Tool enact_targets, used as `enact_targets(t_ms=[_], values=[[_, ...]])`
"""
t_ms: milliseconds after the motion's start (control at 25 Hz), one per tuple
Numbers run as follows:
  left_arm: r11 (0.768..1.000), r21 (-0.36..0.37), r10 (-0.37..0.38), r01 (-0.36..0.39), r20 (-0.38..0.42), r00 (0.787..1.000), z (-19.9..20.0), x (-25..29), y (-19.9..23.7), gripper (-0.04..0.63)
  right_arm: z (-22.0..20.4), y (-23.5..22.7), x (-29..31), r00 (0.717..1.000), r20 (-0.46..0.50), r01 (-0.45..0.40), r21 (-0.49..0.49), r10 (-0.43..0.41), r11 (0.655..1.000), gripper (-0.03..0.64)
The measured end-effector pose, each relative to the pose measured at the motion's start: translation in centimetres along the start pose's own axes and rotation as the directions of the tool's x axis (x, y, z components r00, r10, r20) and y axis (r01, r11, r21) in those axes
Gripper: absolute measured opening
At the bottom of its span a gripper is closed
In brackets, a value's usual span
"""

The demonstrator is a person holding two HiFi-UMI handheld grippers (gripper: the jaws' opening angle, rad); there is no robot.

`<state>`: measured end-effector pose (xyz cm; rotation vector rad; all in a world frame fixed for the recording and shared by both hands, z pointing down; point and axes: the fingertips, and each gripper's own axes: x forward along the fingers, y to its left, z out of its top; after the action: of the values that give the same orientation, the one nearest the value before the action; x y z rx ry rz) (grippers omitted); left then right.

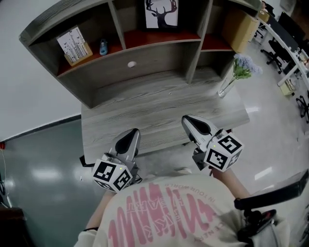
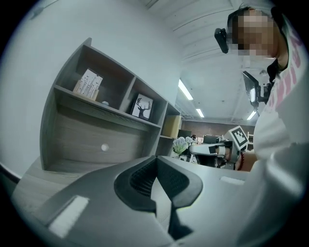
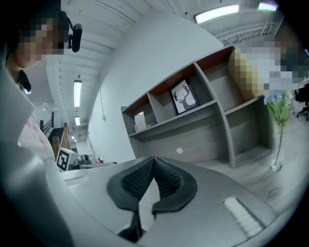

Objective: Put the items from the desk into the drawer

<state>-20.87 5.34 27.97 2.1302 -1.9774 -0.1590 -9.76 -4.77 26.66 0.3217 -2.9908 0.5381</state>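
Fingers [image 2: 142, 179] of left gripper [image 1: 132, 134] closed together, empty; likewise right gripper [image 1: 188, 121]. Both held over near edge of surface [image 1: 159, 103]. Drawer [image 1: 147, 60] shut at far side under shelves [image 1: 159, 39]; vase of flowers [image 1: 233, 78] standing far right on surface

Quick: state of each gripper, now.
Left gripper: closed, jaws together, holding nothing.
Right gripper: closed, jaws together, holding nothing.

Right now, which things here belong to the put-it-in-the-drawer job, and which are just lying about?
Job: drawer, closed; desk; left gripper and right gripper, both shut, empty.
Probably just lying about: deer picture, flower vase, card holder, blue bottle.
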Motion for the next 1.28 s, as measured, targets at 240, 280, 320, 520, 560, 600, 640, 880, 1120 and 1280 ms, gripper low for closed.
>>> enact_targets(t_ms=[240, 280, 320, 520, 560, 600, 640, 880, 1120, 1280], values=[[1.0, 0.002, -0.02, 0.02, 0.005, 1.0, 0.8, -3.4, 3.0, 0.017, 0.0, 4.4, 3.2, 1.0, 0.004, -0.023, -0.033, 0.024, 0.999, 0.003], [1.0, -0.007, -0.025, 0.025, 0.014, 1.0, 1.2, -4.0, 3.4, 0.018, -0.1, 5.1, 3.7, 1.0, 0.003, -0.029, -0.038, 0.03, 0.999, 0.005], [1.0, -0.013, -0.028, 0.028, 0.021, 0.999, 1.5, -4.7, 3.8, 0.018, -0.1, 5.7, 4.2, 0.999, 0.002, -0.036, -0.042, 0.036, 0.998, 0.005], [0.999, -0.033, 0.004, -0.002, 0.041, 0.999, 2.2, -7.7, 6.5, 0.018, -0.5, 9.1, 7.2, 0.997, -0.013, -0.077, -0.067, 0.077, 0.995, 0.005], [0.999, -0.035, 0.012, -0.01, 0.046, 0.999, 2.3, -8.4, 7.1, 0.018, -0.3, 9.7, 7.7, 0.996, -0.01, -0.085, -0.083, 0.084, 0.993, 0.005], [0.999, -0.034, 0.022, -0.02, 0.051, 0.998, 2.3, -9.0, 7.6, 0.018, -0.1, 10.2, 8.4, 0.996, -0.004, -0.091, -0.101, 0.091, 0.991, 0.005], [0.999, -0.03, 0.034, -0.033, 0.057, 0.998, 2.4, -9.7, 8.1, 0.018, 0.4, 10.7, 9.0, 0.995, 0.002, -0.098, -0.12, 0.099, 0.988, 0.005], [0.988, -0.045, 0.152, -0.147, 0.117, 0.981, 2.6, -14.2, 11.1, 0.018, 4.8, 13.0, 13.3, 0.988, 0.03, -0.14, -0.212, 0.149, 0.967, 0.005], [0.958, -0.064, 0.287, -0.281, 0.149, 0.946, 3.2, -18.4, 13.9, 0.018, 9.8, 13.9, 18.3, 0.99, -0.002, -0.129, -0.36, 0.138, 0.924, 0.005], [0.957, -0.052, 0.289, -0.285, 0.154, 0.945, 5.2, -18.4, 15.0, 0.018, 13.7, 13.0, 22.5, 0.994, 0.004, -0.094, -0.402, 0.105, 0.911, 0.029]])
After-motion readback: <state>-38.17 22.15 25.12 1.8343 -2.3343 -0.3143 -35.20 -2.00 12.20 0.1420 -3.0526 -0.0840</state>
